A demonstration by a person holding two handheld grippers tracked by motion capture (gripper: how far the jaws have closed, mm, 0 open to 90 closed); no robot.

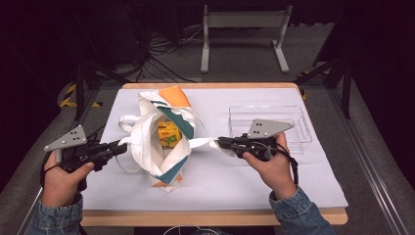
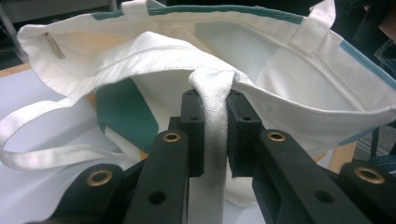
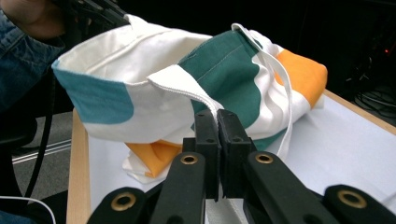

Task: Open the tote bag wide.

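We hold the tote bag open at mid-tabletop: the left hand-held gripper is clamped on a white strap, the right hand-held gripper pinched on the bag's opposite rim. A yellow box sits inside the bag. We judge the next move is lifting or emptying, which needs both grips kept. A clear tray lies beyond the bag's right side; bare tabletop lies nearer us.
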